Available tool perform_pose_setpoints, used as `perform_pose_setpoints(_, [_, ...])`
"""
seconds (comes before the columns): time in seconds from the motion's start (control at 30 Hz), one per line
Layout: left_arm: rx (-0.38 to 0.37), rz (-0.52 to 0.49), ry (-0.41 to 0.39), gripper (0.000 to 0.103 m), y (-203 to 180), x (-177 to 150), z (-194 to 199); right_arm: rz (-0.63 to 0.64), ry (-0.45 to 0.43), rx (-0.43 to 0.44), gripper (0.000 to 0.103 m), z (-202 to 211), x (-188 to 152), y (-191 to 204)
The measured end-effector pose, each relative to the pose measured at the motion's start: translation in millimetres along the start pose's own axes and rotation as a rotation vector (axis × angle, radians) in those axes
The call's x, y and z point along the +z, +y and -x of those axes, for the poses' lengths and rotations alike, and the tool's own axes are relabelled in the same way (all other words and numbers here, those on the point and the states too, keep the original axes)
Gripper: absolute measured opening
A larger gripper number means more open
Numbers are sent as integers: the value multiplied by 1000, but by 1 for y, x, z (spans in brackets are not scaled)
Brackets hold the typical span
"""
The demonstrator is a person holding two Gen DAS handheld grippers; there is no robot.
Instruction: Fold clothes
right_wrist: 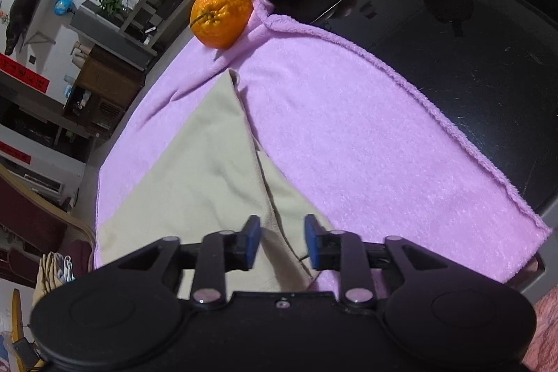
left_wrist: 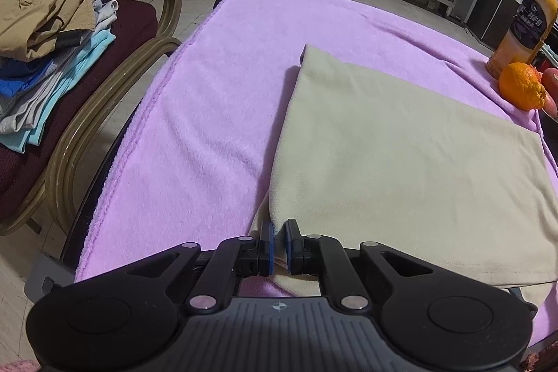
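Garment corner between left claw pads

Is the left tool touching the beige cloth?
Touching. In the left wrist view the left tool has its blue pads nearly together, pinching the near corner of the beige cloth.

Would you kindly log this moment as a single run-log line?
left gripper: shut on beige garment corner | right gripper: open over its edge | garment flat on purple towel
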State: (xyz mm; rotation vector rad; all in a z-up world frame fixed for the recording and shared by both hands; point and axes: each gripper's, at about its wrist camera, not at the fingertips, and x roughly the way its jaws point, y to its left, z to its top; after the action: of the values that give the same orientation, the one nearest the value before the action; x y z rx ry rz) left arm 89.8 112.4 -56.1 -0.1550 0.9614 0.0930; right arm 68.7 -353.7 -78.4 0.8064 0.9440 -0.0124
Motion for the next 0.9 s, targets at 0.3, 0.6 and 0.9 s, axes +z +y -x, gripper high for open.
perform_pose_setpoints(0.3, [14,-16,-11,7,-3,-2,0,167,40,-59,13,-10,-12,20])
perform_pose_setpoints(0.6, [-59,75,-85,7,1,-11,39,176,-93,20,3,26,-4,31])
perform_pose_setpoints(0.9, [107,-60,25,22,-15,-18,12,211,19,-185,20,0,-10,26])
